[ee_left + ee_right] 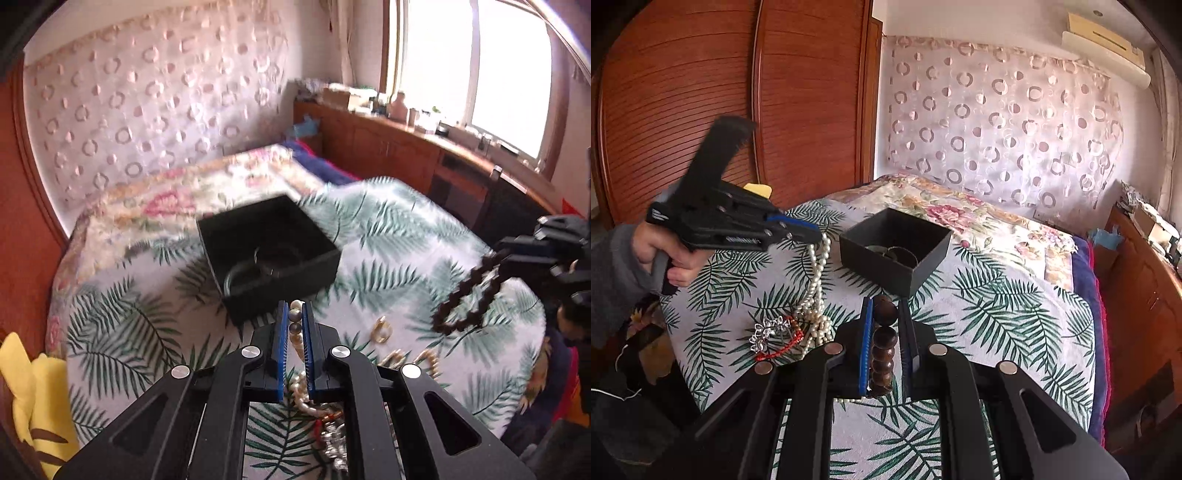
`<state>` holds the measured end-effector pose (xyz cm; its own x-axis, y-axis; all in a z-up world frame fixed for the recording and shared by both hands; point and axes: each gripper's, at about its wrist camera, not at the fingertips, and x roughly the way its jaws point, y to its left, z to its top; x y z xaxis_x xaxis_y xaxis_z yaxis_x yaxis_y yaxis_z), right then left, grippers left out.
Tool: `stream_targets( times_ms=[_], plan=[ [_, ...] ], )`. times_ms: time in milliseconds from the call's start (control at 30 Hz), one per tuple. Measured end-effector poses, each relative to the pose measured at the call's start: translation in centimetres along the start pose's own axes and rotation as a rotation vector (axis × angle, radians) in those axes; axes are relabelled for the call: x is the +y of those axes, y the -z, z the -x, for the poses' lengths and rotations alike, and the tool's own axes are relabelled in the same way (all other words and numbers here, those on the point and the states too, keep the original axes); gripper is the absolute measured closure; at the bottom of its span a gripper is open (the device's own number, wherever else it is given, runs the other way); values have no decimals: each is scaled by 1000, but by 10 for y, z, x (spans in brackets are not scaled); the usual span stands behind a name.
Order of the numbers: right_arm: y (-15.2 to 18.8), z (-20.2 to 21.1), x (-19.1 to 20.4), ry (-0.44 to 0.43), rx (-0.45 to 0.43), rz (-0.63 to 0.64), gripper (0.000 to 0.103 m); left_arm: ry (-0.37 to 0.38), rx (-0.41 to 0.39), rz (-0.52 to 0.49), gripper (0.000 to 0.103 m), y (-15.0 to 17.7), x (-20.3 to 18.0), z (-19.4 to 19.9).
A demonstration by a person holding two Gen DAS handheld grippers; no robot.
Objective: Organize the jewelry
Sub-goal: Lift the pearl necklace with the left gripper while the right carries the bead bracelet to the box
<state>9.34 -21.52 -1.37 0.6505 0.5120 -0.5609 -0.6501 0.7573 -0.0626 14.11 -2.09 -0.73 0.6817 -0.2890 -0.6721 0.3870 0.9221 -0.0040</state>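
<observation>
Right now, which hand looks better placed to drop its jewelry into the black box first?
Probably the right gripper: its brown bead bracelet hangs free beside the black box. The left gripper holds a pearl necklace whose tail lies on the bedspread.

Location: a home bedroom. Indicators: a bed [1015, 295] with a palm-leaf cover, a floral quilt [960, 214] toward the wall, a wooden louvred wardrobe [738, 92], a ring-patterned sheer curtain [997, 122], and a cluttered wooden cabinet [388, 147] under the window [472, 66].
</observation>
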Motion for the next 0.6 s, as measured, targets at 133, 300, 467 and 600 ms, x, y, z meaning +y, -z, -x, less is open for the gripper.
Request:
stream_targets(
  times_ms=[133, 300, 467, 600],
  plan=[
    [-7, 3, -1, 9, -12, 2, 88, -3, -70, -12, 96, -14, -10, 24],
    [-18, 10, -2, 18, -31, 15, 88, 8, -150, -18, 96, -32, -20, 52],
    [-32, 15, -4, 26, -54, 26, 88, 1, -201, -28, 96, -49, -28, 69],
    [-46, 15, -7, 42, -69, 42, 88, -11, -227, -20, 96, -63, -28, 75]
  ],
)
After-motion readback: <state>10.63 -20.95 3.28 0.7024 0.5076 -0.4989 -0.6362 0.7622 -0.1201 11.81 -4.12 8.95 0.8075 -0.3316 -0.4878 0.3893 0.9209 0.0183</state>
